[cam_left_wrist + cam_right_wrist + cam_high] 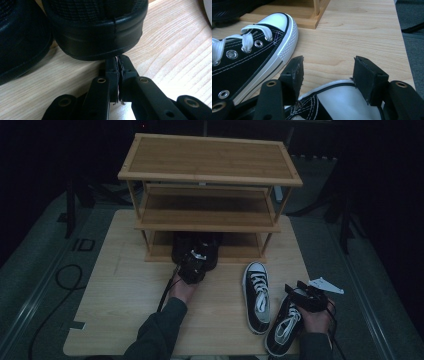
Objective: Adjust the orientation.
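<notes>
Two black shoes (196, 245) stand side by side on the bottom shelf of a wooden three-tier shoe rack (210, 175). My left gripper (196, 259) is shut and empty, its tips (117, 61) just under the rounded heel of the right-hand black shoe (95, 37); I cannot tell if they touch it. Two black-and-white lace-up sneakers lie on the table, one (257, 295) to the right of centre, the other (284, 325) at the front right. My right gripper (296, 289) is open, its jaws (329, 62) either side of that second sneaker's white toe cap (342, 100) without pressing on it.
The rack stands at the back of a light wooden table (125, 285). A rack leg (318, 10) rises close beyond the first sneaker's toe (279, 22). Grey carpet and dark stands surround the table. A black cable (65, 280) lies on the floor at left.
</notes>
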A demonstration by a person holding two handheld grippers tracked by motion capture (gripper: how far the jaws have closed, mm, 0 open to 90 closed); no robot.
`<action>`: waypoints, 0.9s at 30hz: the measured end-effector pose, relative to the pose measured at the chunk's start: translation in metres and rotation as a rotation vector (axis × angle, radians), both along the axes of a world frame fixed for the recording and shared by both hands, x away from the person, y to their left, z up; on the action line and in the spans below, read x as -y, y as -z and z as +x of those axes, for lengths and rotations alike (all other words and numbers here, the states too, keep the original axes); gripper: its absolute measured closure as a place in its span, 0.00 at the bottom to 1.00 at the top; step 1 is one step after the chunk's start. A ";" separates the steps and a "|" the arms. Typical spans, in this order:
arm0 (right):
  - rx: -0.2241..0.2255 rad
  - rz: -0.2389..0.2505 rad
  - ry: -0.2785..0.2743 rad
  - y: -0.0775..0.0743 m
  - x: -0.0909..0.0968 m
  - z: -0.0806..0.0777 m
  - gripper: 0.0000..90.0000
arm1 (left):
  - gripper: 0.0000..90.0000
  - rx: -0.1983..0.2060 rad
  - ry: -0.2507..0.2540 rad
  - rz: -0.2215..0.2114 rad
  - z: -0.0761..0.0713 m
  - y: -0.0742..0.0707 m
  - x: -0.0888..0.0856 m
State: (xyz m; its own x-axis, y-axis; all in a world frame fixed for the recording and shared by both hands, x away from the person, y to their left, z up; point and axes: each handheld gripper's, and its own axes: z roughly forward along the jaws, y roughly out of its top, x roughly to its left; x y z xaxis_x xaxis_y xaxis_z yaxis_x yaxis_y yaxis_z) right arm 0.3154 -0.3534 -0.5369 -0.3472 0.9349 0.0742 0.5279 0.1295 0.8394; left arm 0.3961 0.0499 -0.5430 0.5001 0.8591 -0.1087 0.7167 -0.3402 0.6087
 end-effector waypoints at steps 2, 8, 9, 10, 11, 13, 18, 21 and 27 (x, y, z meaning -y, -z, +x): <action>0.000 -0.001 0.000 0.000 0.000 0.000 0.46 | 0.97 0.000 0.002 -0.004 0.002 0.000 0.000; 0.000 0.001 0.000 0.000 0.000 0.000 0.46 | 0.97 -0.015 -0.005 -0.022 0.011 0.000 -0.001; 0.000 0.001 0.000 0.000 0.000 0.000 0.46 | 0.96 -0.018 -0.005 -0.028 0.012 0.000 -0.001; -0.001 0.002 0.000 0.000 0.000 0.000 0.46 | 0.96 -0.021 -0.004 -0.040 0.012 0.000 -0.002; 0.000 0.002 0.000 0.000 0.000 0.000 0.46 | 0.95 -0.024 -0.004 -0.045 0.013 0.001 -0.002; 0.000 0.002 -0.001 0.000 0.000 0.000 0.46 | 0.93 -0.021 0.003 -0.051 0.012 0.001 -0.004; 0.000 0.004 -0.001 0.000 0.000 0.000 0.46 | 0.89 -0.005 -0.012 -0.082 0.003 -0.001 -0.021; 0.001 0.002 -0.001 0.000 0.000 0.000 0.46 | 0.87 0.005 -0.019 -0.089 -0.003 -0.003 -0.036; 0.002 -0.003 0.002 0.000 0.000 -0.001 0.46 | 0.76 0.056 -0.027 -0.060 -0.021 -0.003 -0.058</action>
State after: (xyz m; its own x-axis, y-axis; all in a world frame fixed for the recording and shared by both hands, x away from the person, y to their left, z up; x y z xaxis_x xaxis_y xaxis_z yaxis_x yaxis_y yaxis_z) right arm 0.3148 -0.3530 -0.5368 -0.3453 0.9358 0.0711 0.5267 0.1305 0.8400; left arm 0.3747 0.1076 -0.5404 0.4837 0.8650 -0.1332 0.6892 -0.2827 0.6671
